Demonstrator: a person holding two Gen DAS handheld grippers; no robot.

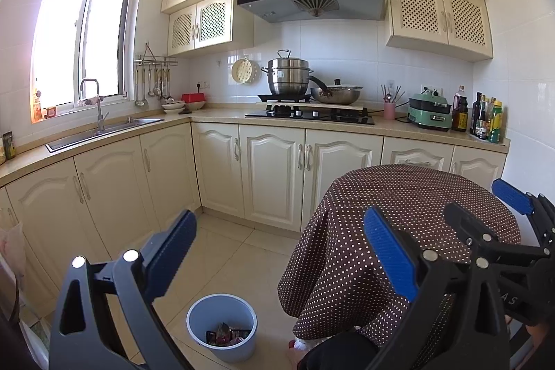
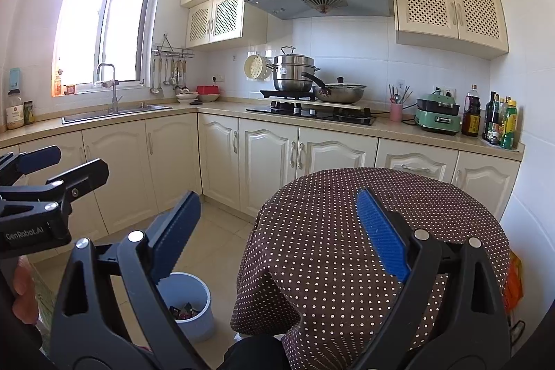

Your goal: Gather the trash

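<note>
A light blue trash bin (image 1: 222, 330) stands on the tiled floor left of a round table with a brown polka-dot cloth (image 1: 399, 214). Several dark snack wrappers (image 1: 227, 335) lie inside it. The bin also shows in the right wrist view (image 2: 189, 307), partly hidden by a finger. My left gripper (image 1: 277, 248) is open and empty, held above the floor and the table's left side. My right gripper (image 2: 281, 231) is open and empty above the table's near edge. The right gripper also shows in the left wrist view (image 1: 503, 200), and the left gripper in the right wrist view (image 2: 52, 165).
Cream cabinets and a beige counter (image 1: 215, 117) run along the left and far walls. A sink (image 1: 104, 130), a stove with pots (image 1: 308, 113), a green cooker (image 1: 430, 115) and bottles (image 1: 485, 120) sit on it. An orange bag (image 2: 513, 280) hangs right of the table.
</note>
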